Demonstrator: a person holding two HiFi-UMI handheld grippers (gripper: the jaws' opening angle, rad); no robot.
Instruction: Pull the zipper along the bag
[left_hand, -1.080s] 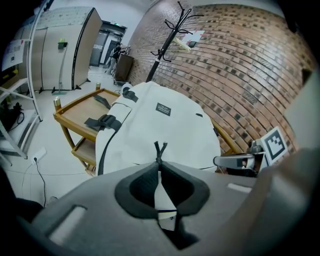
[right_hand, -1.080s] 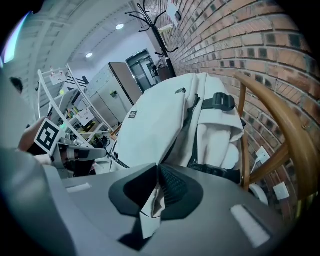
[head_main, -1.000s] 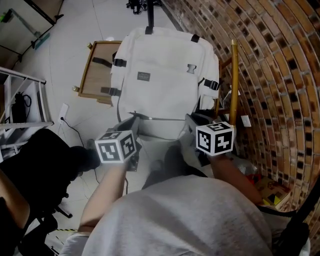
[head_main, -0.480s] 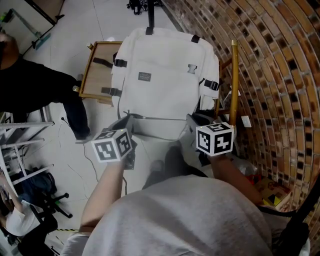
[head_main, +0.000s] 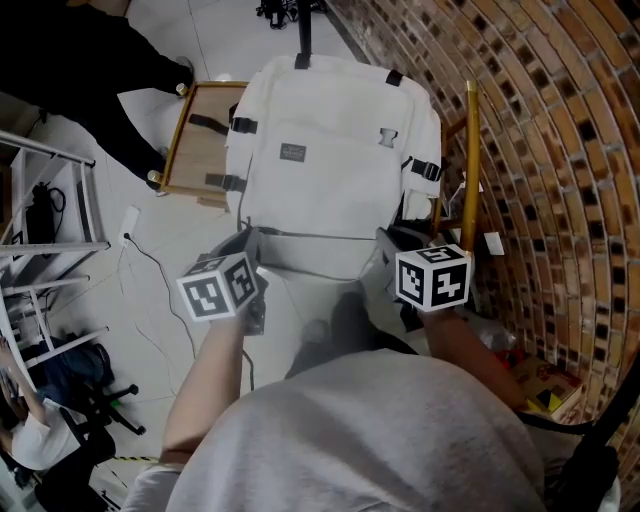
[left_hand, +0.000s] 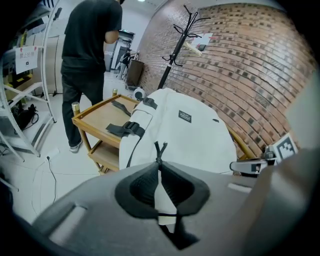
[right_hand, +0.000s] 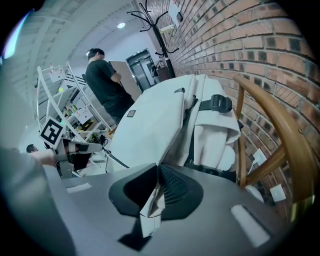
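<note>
I judge the pull itself to be under way. My left claw (left_hand: 159, 164) is almost fully closed and pinches the dark knotted pull cord (left_hand: 160, 150) at the near end of the white backpack (head_main: 330, 150), towards its left corner. My right claw (right_hand: 158, 175) is clamped just as tight on a fold of white fabric (right_hand: 149, 206) at the backpack's near right corner, bracing it. The zipper line (head_main: 310, 235) runs across the backpack's near end, between my two claws. Next, I think, I must draw the cord along that line towards the backpack's left corner. My right grip should hold firm so the cloth is taut and the slider does not snag.
</note>
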